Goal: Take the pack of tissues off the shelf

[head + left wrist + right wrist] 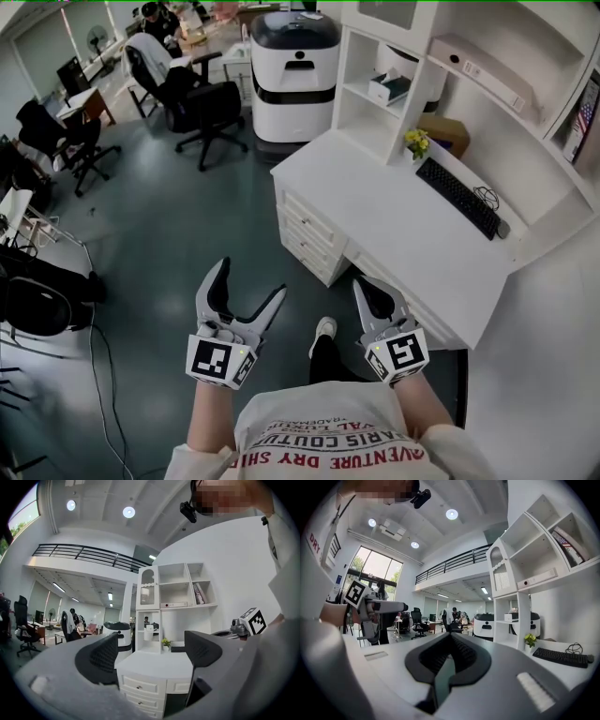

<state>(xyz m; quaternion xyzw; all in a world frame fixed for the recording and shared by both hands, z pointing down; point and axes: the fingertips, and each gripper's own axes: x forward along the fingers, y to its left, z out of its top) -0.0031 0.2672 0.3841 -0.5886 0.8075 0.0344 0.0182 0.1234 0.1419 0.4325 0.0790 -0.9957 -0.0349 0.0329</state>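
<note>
**A:** So where's the pack of tissues? Has the person grabbed it?

**B:** Nope. The small white pack of tissues [389, 87] sits on an open shelf of the white shelf unit [359, 56] that stands on the back of the white wooden desk [394, 225]. It's in the narrow end column, one level above the desktop, and nothing's touching it.

**A:** And the grippers?

**B:** Both are well short of the desk, out over the grey floor off its drawer end. The left gripper [251, 279] has its jaws spread wide with nothing between them. Its own view just shows the desk and shelves through the gap. The right gripper [370, 292] is the one nearer the desk, and its jaws are pressed together, holding nothing.

**A:** Anything else on that desk?

**B:** There's a flat black keyboard [459, 195] along the back of the desktop. A little yellow-flowered plant [416, 142] stands below the tissue shelf, with a brown cardboard box [450, 136] just beside it.
</note>
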